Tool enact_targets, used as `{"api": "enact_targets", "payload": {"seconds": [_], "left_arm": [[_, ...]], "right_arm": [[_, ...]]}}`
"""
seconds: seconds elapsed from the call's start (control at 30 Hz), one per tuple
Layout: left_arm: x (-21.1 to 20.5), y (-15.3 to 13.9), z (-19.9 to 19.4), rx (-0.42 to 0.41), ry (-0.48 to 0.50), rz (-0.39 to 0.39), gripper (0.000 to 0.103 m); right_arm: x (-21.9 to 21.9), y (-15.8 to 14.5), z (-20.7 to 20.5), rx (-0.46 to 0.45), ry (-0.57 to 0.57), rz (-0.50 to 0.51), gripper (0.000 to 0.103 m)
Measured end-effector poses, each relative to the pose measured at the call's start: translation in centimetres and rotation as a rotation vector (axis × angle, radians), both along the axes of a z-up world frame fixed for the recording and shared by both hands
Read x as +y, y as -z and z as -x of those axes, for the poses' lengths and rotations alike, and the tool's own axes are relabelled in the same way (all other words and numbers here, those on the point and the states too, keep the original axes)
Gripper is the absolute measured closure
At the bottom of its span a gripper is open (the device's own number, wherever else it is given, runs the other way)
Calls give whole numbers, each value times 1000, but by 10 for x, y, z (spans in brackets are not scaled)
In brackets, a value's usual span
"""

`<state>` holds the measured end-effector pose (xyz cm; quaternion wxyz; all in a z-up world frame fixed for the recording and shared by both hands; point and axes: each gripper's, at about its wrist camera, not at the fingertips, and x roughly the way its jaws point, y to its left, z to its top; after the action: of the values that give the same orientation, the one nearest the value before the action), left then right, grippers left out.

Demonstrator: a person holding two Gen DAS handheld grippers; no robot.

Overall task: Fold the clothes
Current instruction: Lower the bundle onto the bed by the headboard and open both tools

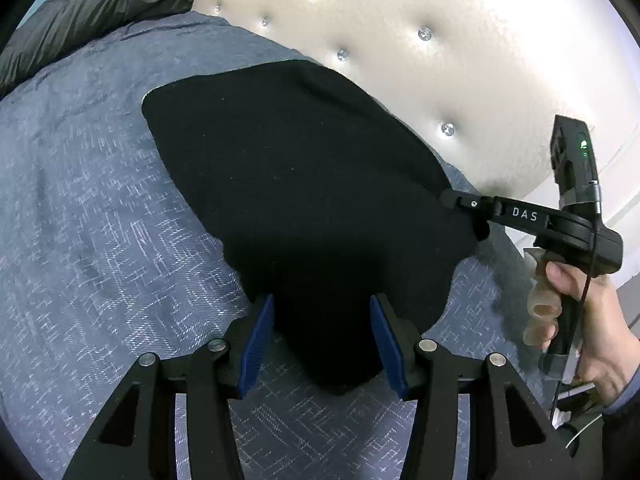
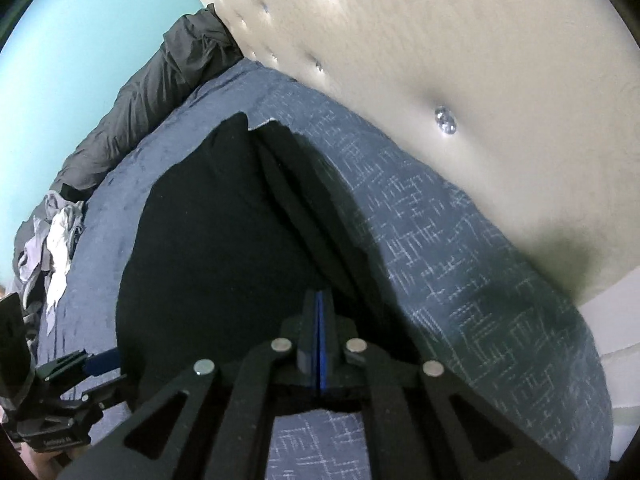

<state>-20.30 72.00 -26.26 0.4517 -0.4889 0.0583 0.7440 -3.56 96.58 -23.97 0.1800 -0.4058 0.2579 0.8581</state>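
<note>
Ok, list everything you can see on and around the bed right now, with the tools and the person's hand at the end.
black garment: one, black, spread on the bed, its near corner between the left tool's pads.
bedspread: one, blue-grey with pale hatching, under the garment.
headboard: one, cream, tufted with shiny buttons, behind the bed.
dark duvet: one, charcoal, bunched along the far edge.
clothes pile: one, grey and white, far side.
left tool: open.
right tool: shut on the garment's edge.
hand: one, gripping the right tool's handle.

The black matt cloth garment [image 1: 304,184] looks soft and slightly fuzzy. The blue-grey woven bedspread [image 1: 100,240] looks rough. The cream tufted headboard [image 1: 460,60] carries glossy buttons.
</note>
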Motion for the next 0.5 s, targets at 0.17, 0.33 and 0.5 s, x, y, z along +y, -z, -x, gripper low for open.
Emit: {"api": "enact_targets", "payload": {"seconds": [0.17, 0.33, 0.5], "left_arm": [[-15, -16, -8, 4, -6, -23, 50], [-39, -42, -17, 6, -27, -42, 50], [-70, -87, -37, 64, -33, -50, 50]], "right_arm": [[-9, -25, -14, 53, 24, -14, 103], [-29, -44, -25, 90, 12, -36, 103], [-56, -67, -45, 122, 17, -60, 101]]}}
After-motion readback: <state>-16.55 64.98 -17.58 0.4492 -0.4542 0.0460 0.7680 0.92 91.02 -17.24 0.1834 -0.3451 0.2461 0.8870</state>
